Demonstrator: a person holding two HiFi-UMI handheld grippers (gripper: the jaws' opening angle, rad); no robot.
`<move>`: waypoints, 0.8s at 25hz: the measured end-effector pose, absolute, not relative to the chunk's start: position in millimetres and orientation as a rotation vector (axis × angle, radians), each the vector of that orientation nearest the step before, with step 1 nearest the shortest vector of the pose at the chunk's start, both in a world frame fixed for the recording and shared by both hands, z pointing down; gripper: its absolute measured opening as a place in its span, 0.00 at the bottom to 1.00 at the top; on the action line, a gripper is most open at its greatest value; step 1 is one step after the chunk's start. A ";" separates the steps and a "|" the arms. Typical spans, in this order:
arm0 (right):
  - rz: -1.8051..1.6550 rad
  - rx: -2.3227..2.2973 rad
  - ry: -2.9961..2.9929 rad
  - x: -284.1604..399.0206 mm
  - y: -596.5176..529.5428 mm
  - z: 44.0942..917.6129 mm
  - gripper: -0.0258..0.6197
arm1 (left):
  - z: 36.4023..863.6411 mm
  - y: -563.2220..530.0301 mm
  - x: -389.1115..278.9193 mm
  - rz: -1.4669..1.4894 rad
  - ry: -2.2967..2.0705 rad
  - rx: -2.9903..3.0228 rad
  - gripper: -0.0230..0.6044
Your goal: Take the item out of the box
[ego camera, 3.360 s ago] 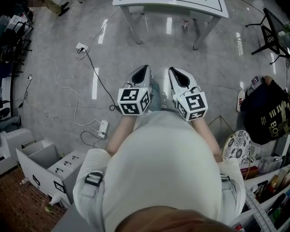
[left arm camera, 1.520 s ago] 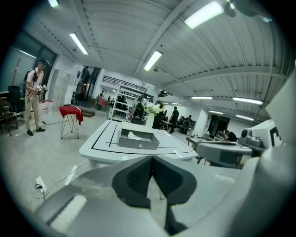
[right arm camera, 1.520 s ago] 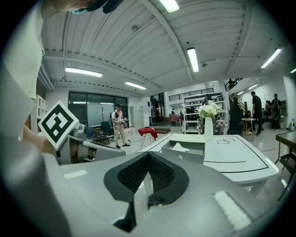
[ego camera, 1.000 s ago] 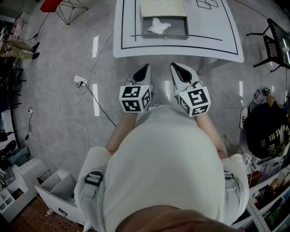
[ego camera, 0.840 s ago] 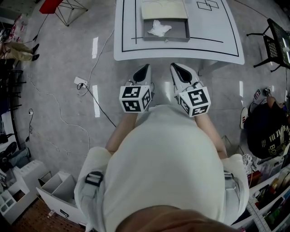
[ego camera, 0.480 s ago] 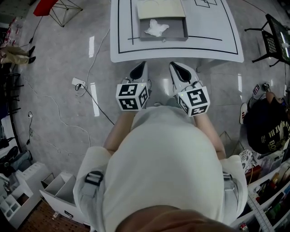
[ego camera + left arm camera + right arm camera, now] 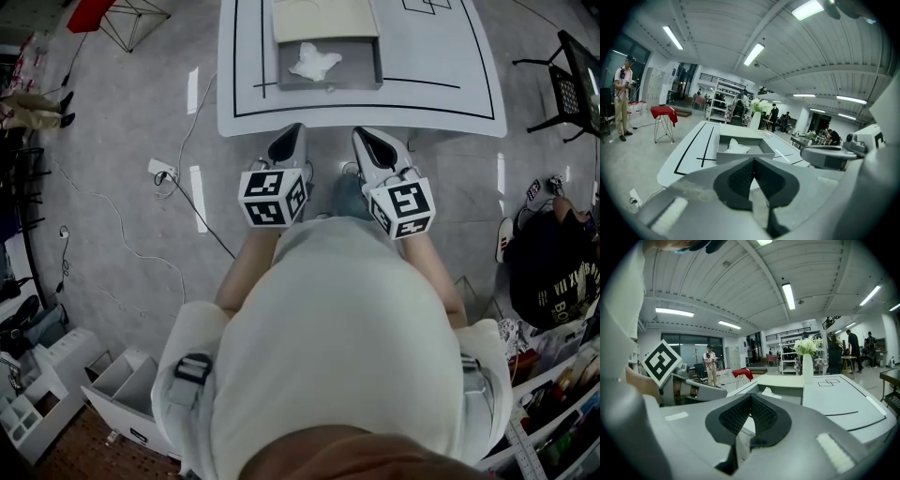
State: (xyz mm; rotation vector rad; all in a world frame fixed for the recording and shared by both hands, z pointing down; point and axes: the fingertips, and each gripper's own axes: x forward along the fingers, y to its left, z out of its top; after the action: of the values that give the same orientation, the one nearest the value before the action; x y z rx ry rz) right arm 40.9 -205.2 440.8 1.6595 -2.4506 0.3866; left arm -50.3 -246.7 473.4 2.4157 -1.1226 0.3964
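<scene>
A shallow grey box [image 7: 328, 82] stands open on the white table [image 7: 450, 56], with its cream lid [image 7: 323, 19] lying behind it. A crumpled white item [image 7: 314, 62] lies inside the box. My left gripper [image 7: 294, 134] and right gripper [image 7: 367, 139] hang side by side at the table's front edge, short of the box, and both are shut and hold nothing. In the left gripper view the shut gripper [image 7: 754, 160] points at the box [image 7: 740, 152] and the item [image 7: 737, 146]. The right gripper [image 7: 750, 397] sees the item [image 7: 768, 391] just past its tip.
Black lines mark the tabletop. A white vase of flowers [image 7: 806, 366] stands on the table behind the box. Cables and a power strip [image 7: 164, 169] lie on the floor at left. A person in dark clothes [image 7: 548, 272] is at right, white drawer units [image 7: 112, 375] at lower left.
The table and box have come nearer in the head view. Both grippers have moved forward to the table's front edge, still side by side and shut.
</scene>
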 end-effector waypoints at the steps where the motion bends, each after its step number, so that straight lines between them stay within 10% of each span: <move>1: 0.383 1.642 -2.457 43.9 -211.2 441.4 0.04 | 475.2 -251.2 -47.0 0.395 -1.130 2.406 0.04; 20: 0.339 1.417 -2.584 98.8 -333.7 424.4 0.04 | 485.6 -357.9 8.5 0.499 -1.245 2.321 0.04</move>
State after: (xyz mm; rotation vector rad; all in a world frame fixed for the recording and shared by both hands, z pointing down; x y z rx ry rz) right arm 98.8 -333.7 424.4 1.4169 -2.5840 0.3388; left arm 8.5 -357.9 485.6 2.3214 -1.2447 0.4994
